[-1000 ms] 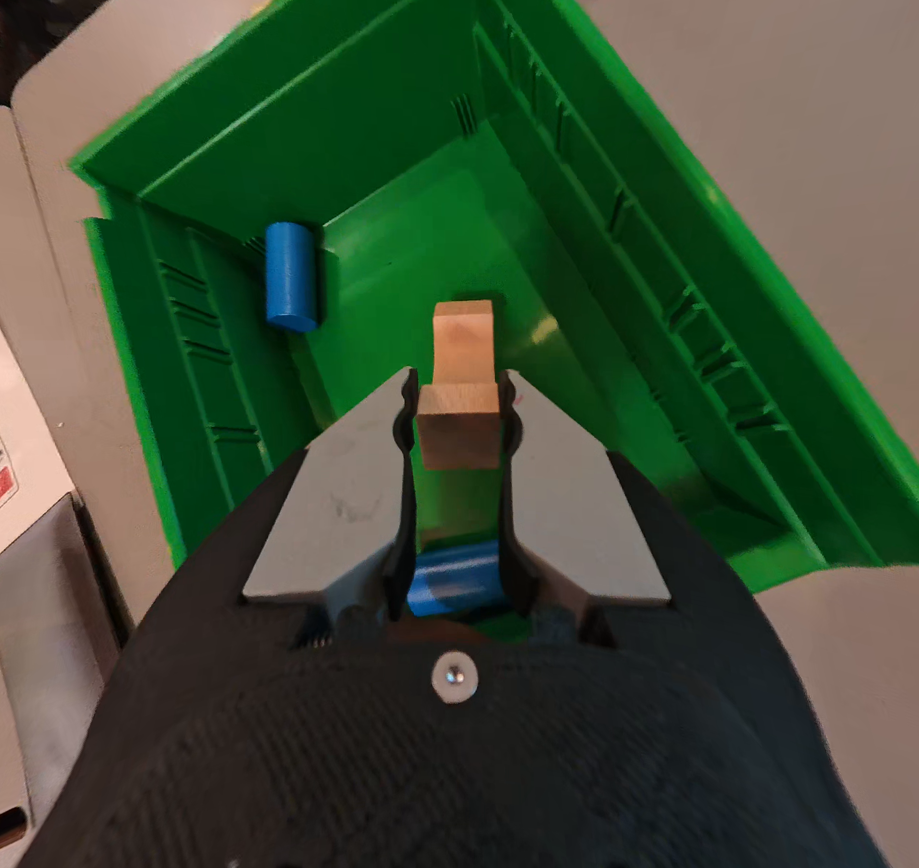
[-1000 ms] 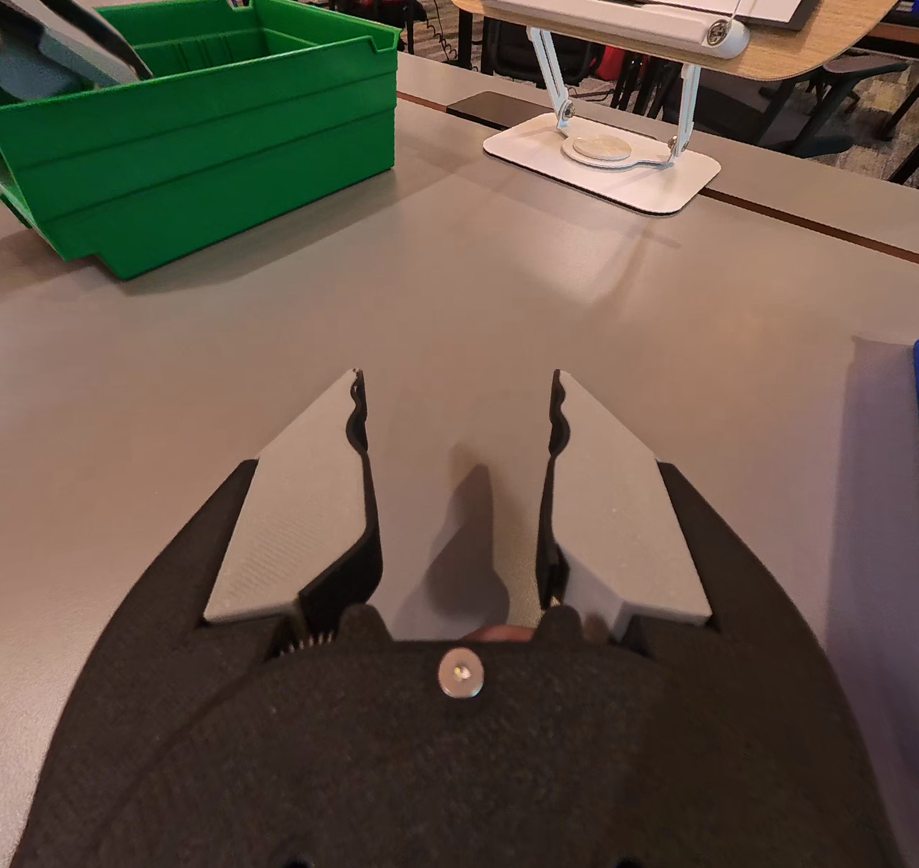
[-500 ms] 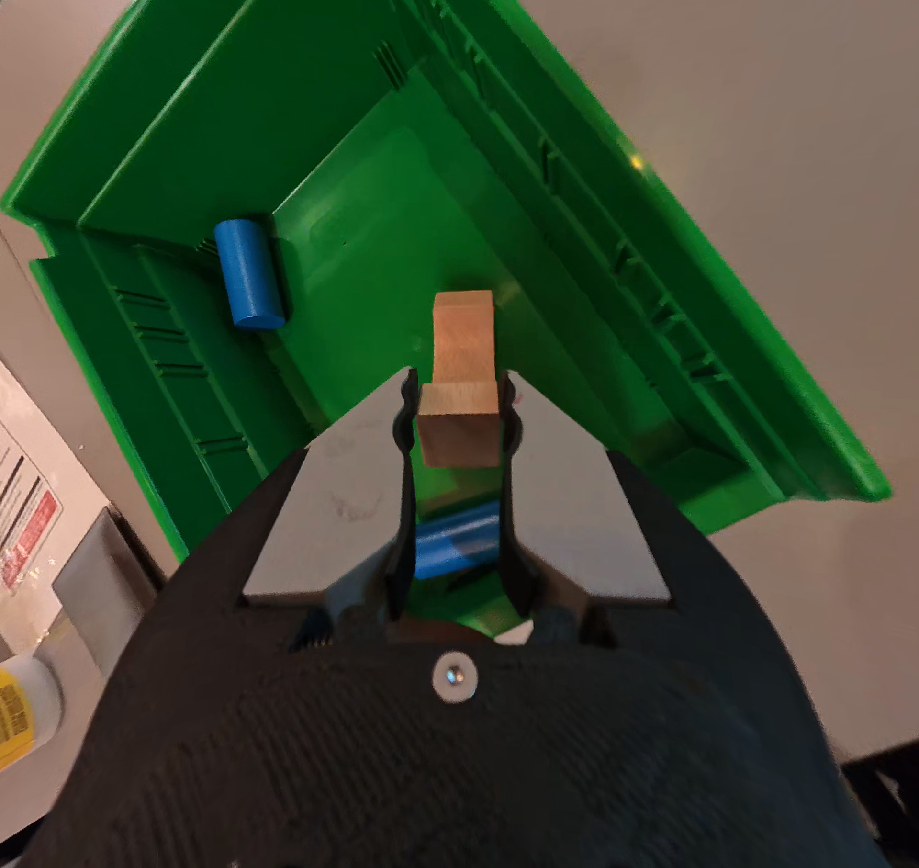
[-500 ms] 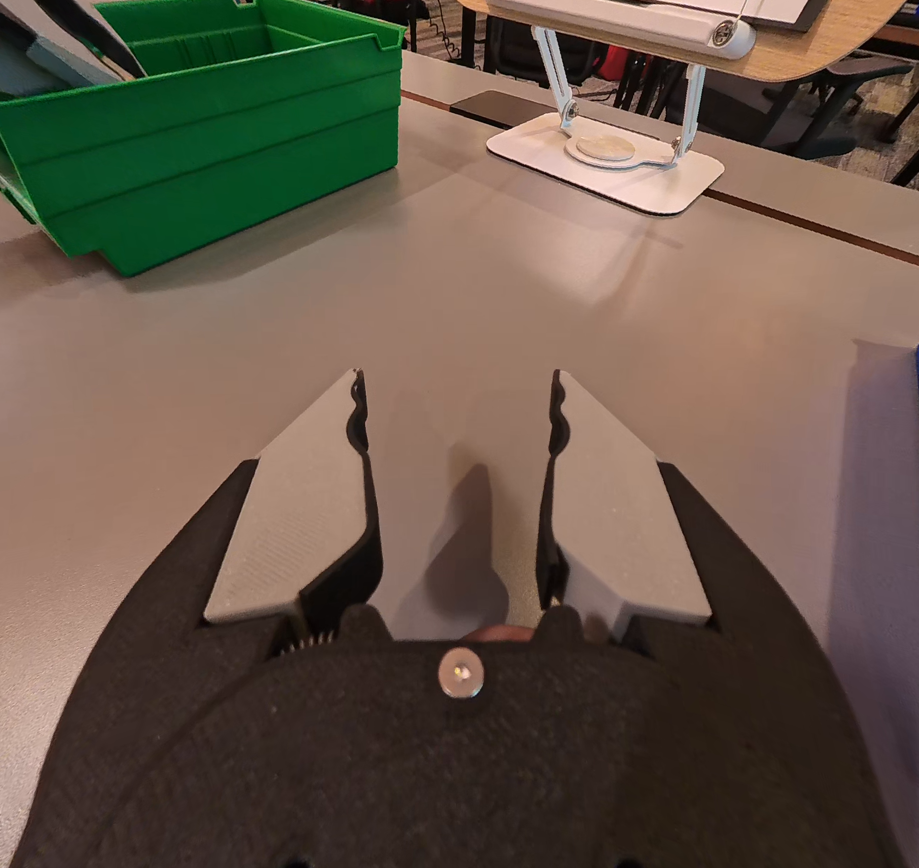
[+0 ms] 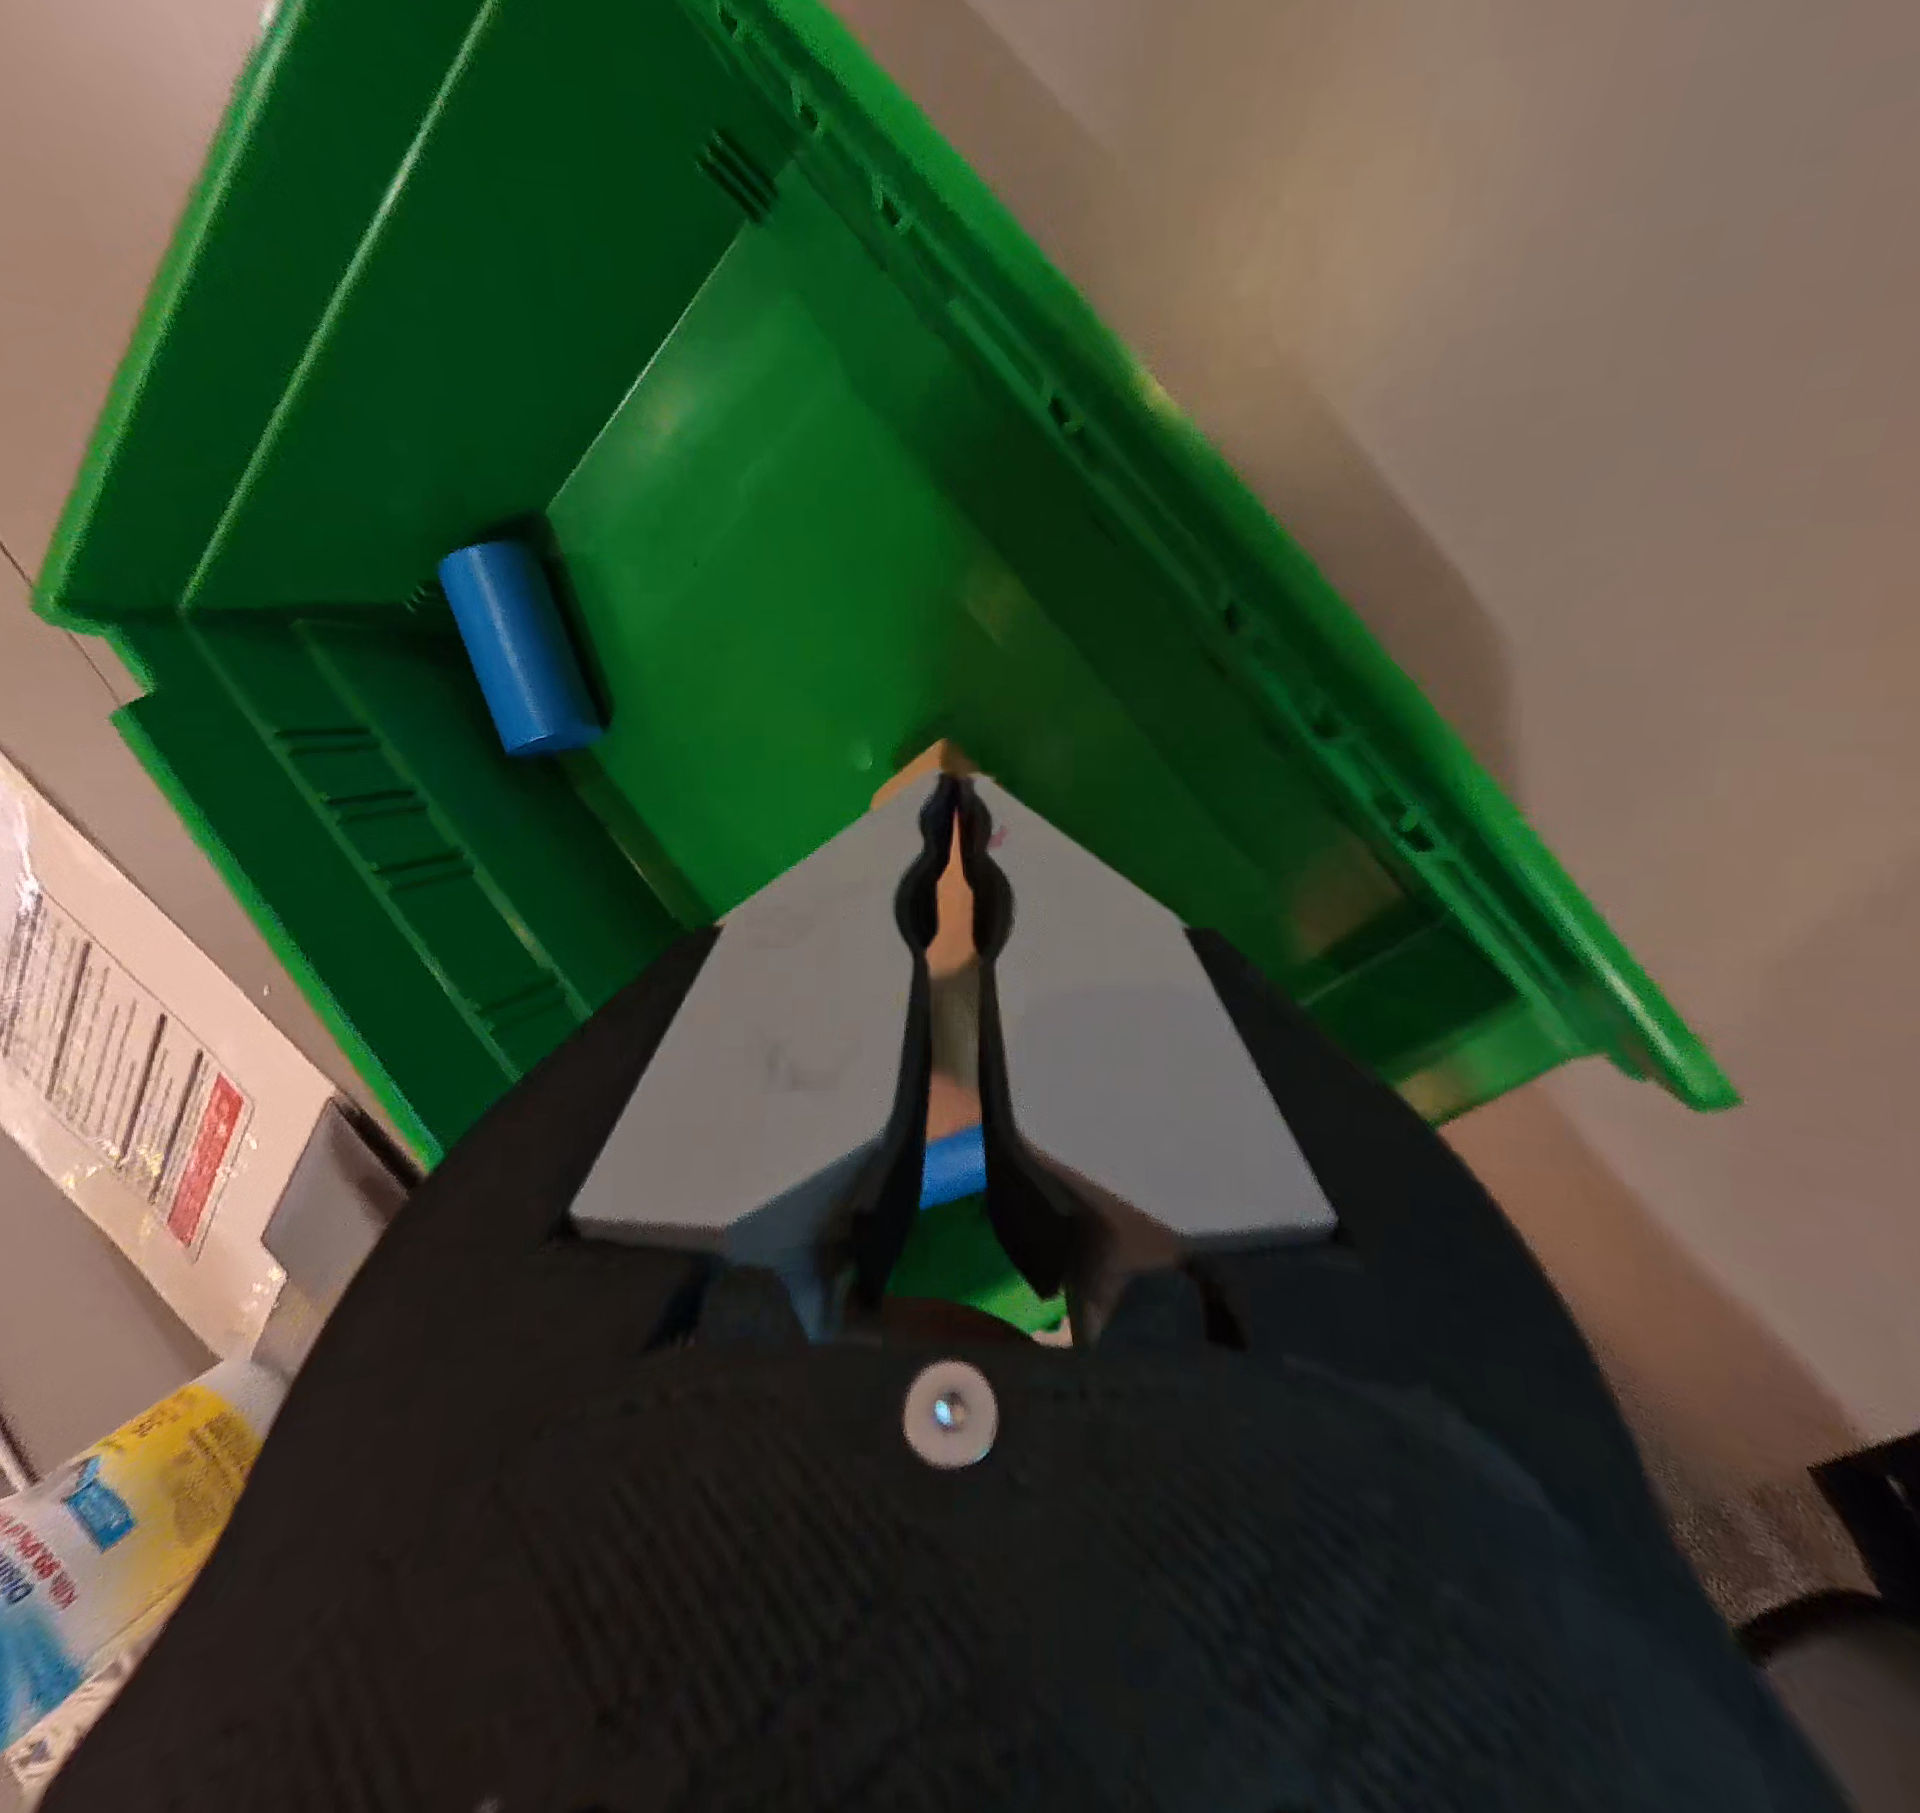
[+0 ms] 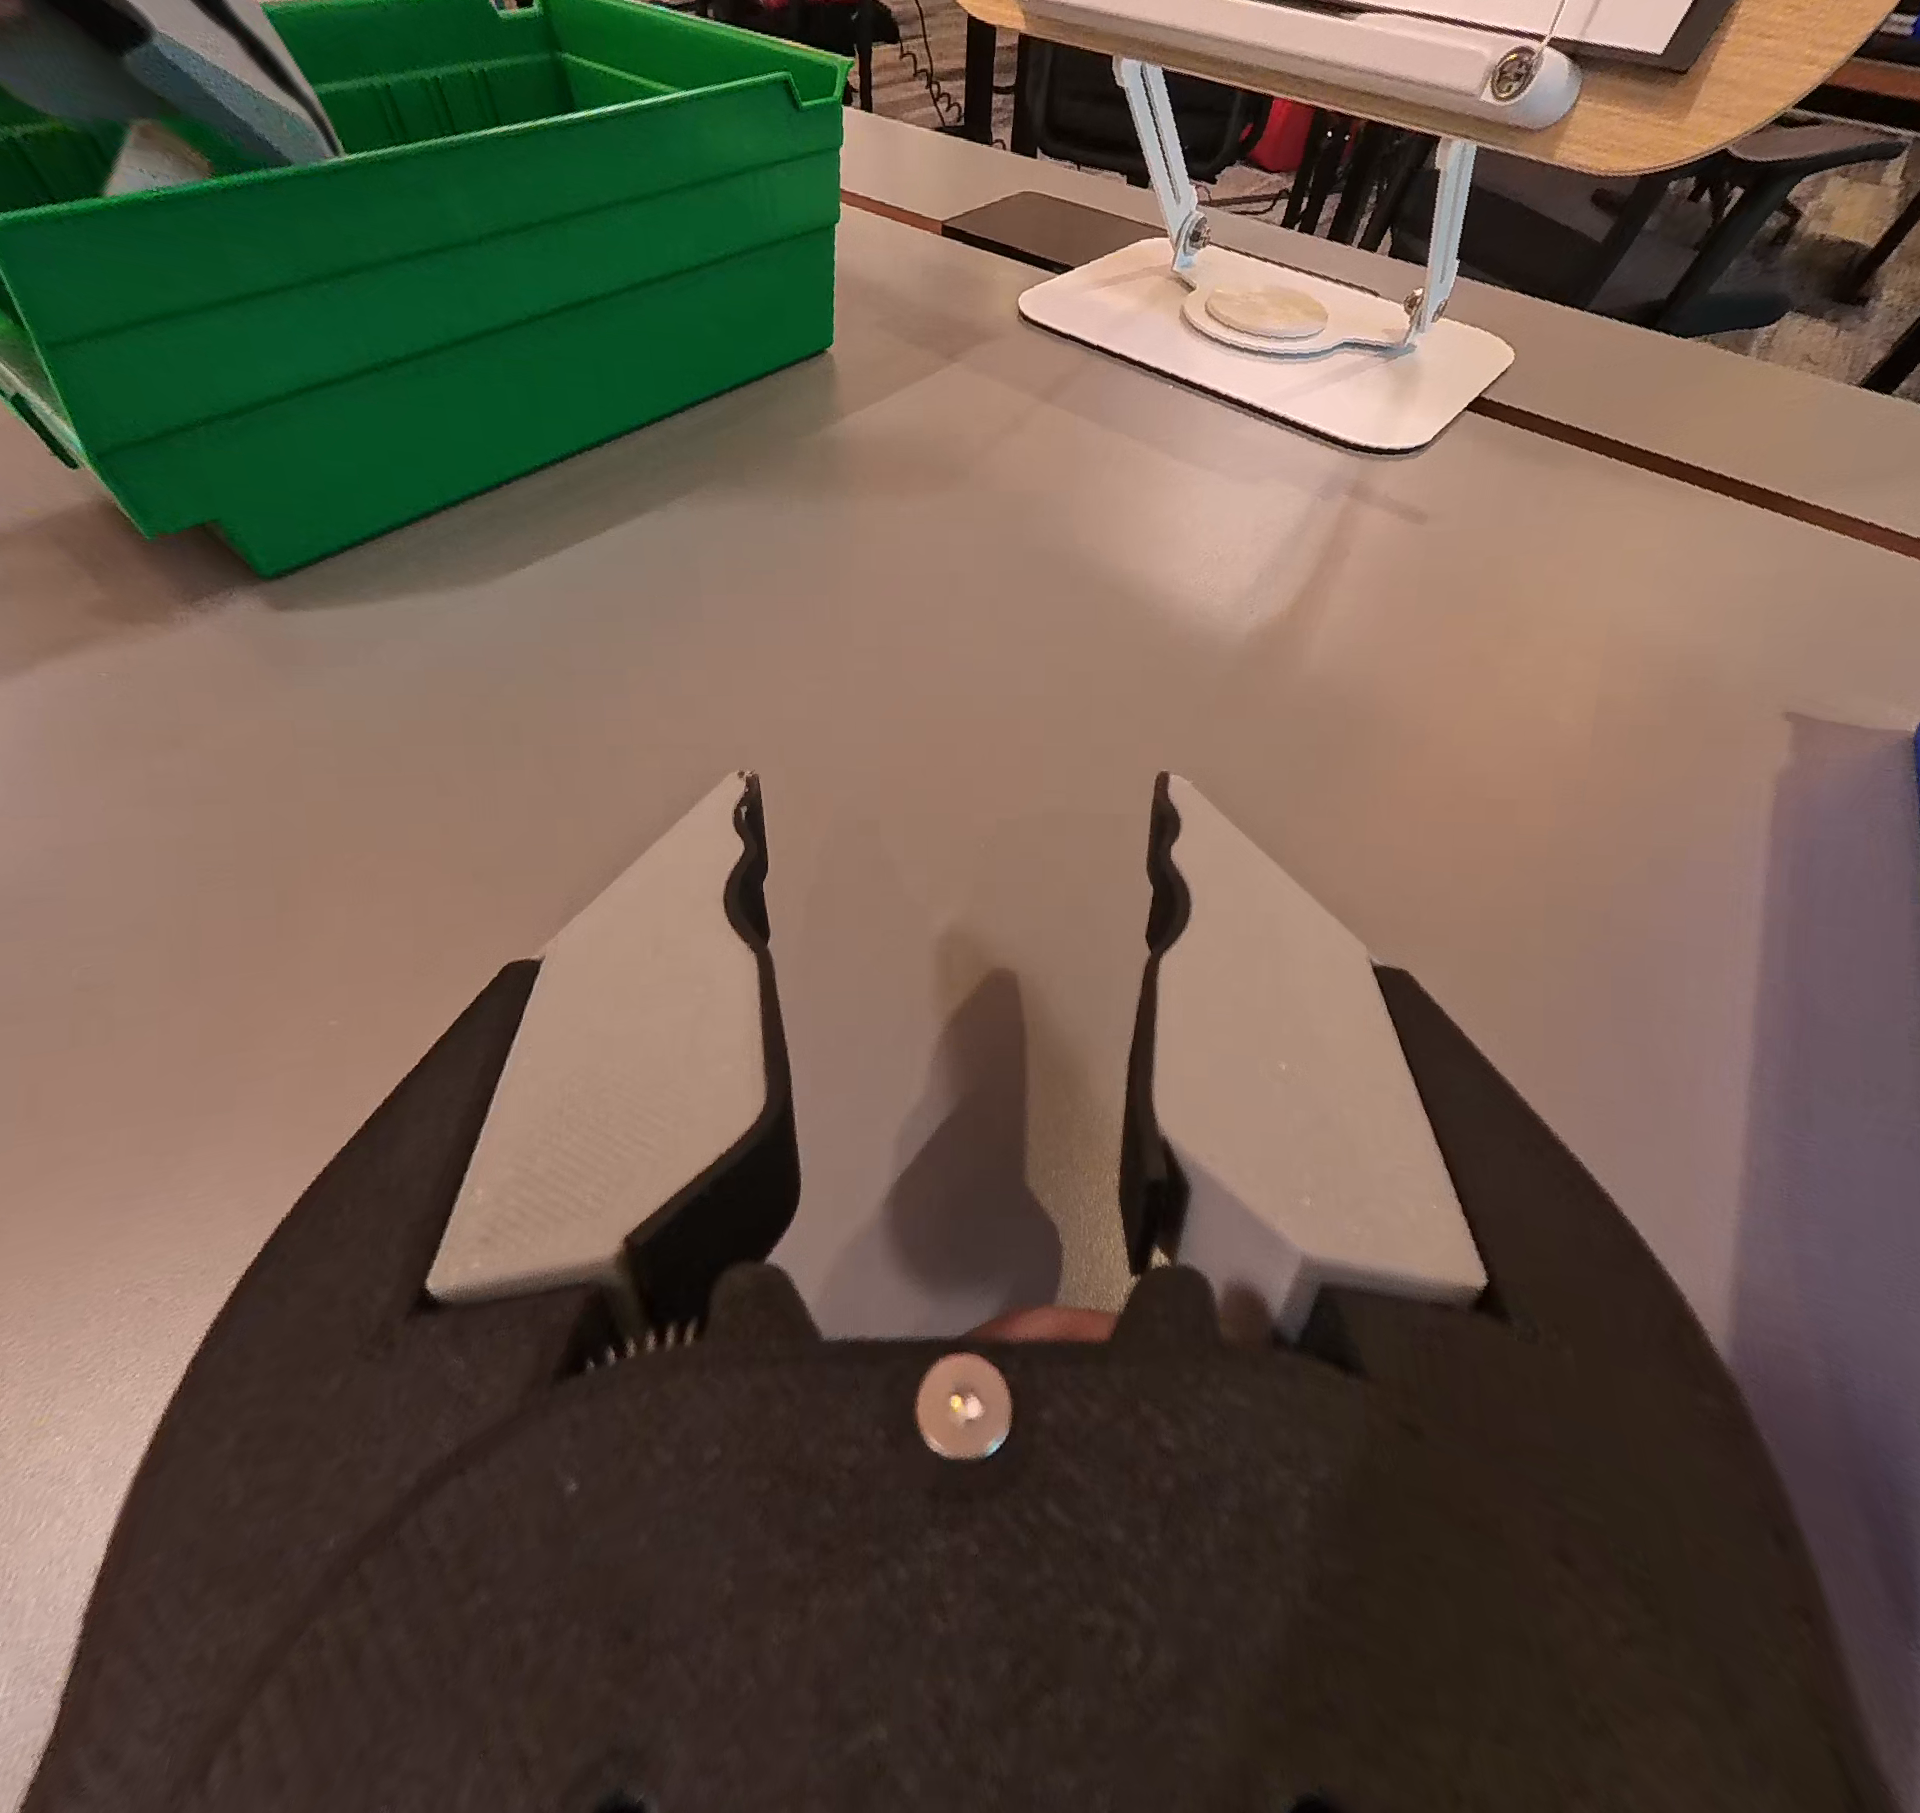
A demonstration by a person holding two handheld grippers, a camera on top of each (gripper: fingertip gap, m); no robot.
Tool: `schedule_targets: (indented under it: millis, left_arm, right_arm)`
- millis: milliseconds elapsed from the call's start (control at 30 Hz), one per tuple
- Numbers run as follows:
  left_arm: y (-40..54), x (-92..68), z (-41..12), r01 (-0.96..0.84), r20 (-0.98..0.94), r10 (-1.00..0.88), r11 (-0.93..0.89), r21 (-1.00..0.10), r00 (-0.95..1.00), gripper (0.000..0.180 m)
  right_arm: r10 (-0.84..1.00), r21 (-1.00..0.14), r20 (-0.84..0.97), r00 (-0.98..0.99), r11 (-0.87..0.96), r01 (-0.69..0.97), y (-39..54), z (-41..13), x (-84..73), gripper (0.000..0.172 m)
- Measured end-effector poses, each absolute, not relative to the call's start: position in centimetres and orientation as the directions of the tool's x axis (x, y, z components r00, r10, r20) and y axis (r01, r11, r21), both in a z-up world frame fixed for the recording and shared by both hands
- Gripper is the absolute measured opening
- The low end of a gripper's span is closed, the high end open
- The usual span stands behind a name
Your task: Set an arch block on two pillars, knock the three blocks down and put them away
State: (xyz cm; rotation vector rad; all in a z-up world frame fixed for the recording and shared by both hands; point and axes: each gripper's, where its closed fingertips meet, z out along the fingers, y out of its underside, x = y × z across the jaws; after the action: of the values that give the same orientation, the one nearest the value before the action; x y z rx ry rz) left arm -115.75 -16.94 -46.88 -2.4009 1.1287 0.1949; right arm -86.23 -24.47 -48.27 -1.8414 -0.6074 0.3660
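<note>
My left gripper [image 5: 951, 797] hangs over the green bin [image 5: 343, 236], its fingertips pressed together with nothing between them. The wooden arch block [image 5: 938, 757] lies below it in the bin. Only a tan corner shows past the tips, and a strip through the slit between the fingers. One blue pillar [image 5: 516, 646] lies against the bin's far-left wall. The other blue pillar [image 5: 951, 1161] shows through the slit near my palm. My right gripper [image 6: 956, 797] is open and empty, low over the grey table [image 6: 935, 600]. The right wrist view shows the bin [image 6: 468, 309] at far left with the left gripper [image 6: 156, 28] above it.
A white stand [image 6: 1268, 350] holding a wooden board with paper stands at the back right, with a dark flat phone [image 6: 1029, 225] beside it. A yellow-and-blue packet [image 5: 104, 1514] and a labelled sheet [image 5: 104, 1036] lie left of the bin. A blue edge [image 6: 1914, 755] shows at far right. Across from one pair of fingers to the other is roughly 30 cm. The left tips stand about 15 cm off the blue pillar [image 5: 516, 646].
The left gripper held the arch block over the bin in both earlier frames. Now the block has left the grasp and lies in the bin, and the pads have come together on air. The right gripper is unchanged.
</note>
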Motion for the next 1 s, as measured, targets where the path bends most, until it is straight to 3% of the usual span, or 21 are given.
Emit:
schedule_targets:
  millis: [300,433,633,867,1000]
  left_arm:
    - [-16.4,-116.2,-47.2,-0.75,-0.344,-0.668,-0.558,-0.354,0.66,0.0]
    - [-17.0,-117.2,-47.5,-0.747,-0.33,-0.671,-0.575,-0.333,0.664,0.01]
    - [-19.2,-119.0,-49.2,-0.769,-0.278,-0.717,-0.598,-0.226,0.64,0.035]
    - [-20.7,-120.0,-50.6,-0.746,-0.21,-0.716,-0.646,-0.164,0.666,0.047]
    - [-21.0,-121.1,-51.8,-0.738,-0.232,-0.71,-0.672,-0.059,0.665,0.055]
  right_arm:
    - [0.576,-0.936,0.044,0.816,-0.262,0.235,-24.5,-48.4,-86.3,0.072]
    - [0.577,-0.935,0.045,0.815,-0.262,0.237,-24.5,-48.4,-86.4,0.072]
    - [0.577,-0.935,0.046,0.815,-0.263,0.24,-24.5,-48.4,-86.4,0.072]
    - [0.576,-0.934,0.049,0.816,-0.263,0.242,-24.5,-48.5,-86.4,0.072]
    - [0.576,-0.933,0.051,0.816,-0.263,0.244,-24.5,-48.5,-86.4,0.071]
